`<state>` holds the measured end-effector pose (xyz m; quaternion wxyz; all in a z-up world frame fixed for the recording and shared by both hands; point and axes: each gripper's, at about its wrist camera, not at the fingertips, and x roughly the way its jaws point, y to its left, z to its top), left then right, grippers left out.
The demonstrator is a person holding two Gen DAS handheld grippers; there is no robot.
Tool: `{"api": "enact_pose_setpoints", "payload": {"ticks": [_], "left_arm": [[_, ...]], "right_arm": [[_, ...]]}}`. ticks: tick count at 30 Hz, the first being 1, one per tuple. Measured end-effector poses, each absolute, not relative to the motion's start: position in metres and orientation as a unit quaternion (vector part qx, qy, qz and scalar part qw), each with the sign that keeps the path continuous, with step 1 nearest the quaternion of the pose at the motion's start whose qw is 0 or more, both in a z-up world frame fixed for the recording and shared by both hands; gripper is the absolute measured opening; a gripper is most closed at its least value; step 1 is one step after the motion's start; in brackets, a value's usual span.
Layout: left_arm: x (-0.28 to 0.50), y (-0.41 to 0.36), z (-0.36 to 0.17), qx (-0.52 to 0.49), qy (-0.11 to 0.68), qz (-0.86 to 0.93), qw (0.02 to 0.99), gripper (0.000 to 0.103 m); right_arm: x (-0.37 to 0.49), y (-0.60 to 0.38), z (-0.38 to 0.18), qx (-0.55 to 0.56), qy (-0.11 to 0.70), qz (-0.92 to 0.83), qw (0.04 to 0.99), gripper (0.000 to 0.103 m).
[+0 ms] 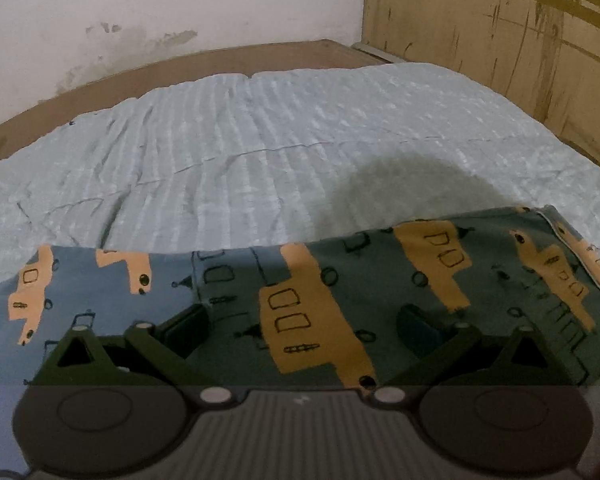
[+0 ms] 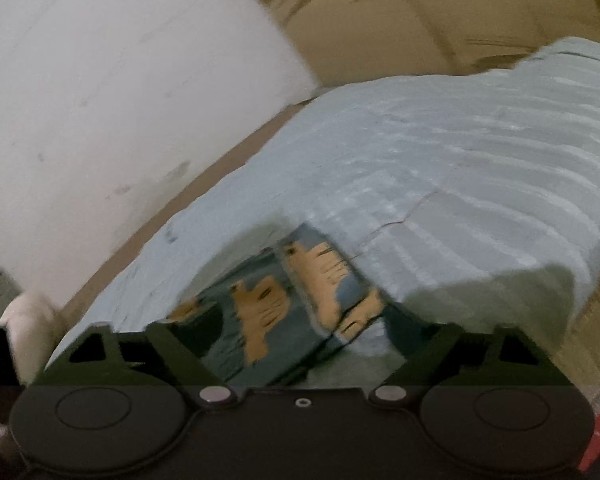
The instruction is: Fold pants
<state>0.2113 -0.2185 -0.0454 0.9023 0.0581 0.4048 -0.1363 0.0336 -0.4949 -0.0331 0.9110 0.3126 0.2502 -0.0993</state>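
Patterned pants [image 1: 300, 312], blue with orange vehicle print, lie spread flat across near edge of pale blue bedspread [image 1: 284, 136]. Left gripper [image 1: 304, 328] hovers over fabric, jaws apart, nothing pinched. Right gripper [image 2: 300, 340] tilted, view blurred, jaws wide, pants between them ungripped. Wooden headboard [image 1: 500, 40], white wall [image 1: 160, 8] behind.

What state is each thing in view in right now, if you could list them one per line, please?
pants: spread flat across the near part of the bed, under the left gripper.
left gripper: open, above the pants, nothing between the jaws.
right gripper: jaws apart, pants fabric between them; grip unclear in the blur.
bedsheet: wrinkled, covering the mattress.
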Motion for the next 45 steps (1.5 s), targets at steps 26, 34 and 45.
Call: {"api": "enact_pose_setpoints", "payload": {"ticks": [26, 34, 45], "left_arm": [[0.223, -0.185, -0.007, -0.286, 0.435, -0.347, 0.780, 0.102], [0.215, -0.140, -0.025, -0.297, 0.458, -0.287, 0.787, 0.102], [0.199, -0.151, -0.036, -0.207, 0.463, -0.248, 0.825, 0.102]], "right_arm": [[0.036, -0.394, 0.030, 0.049, 0.196, 0.005, 0.979, 0.015], [0.036, -0.343, 0.011, 0.043, 0.239, 0.084, 0.966, 0.016], [0.049, -0.372, -0.029, 0.210, 0.279, 0.091, 0.933, 0.016]]}}
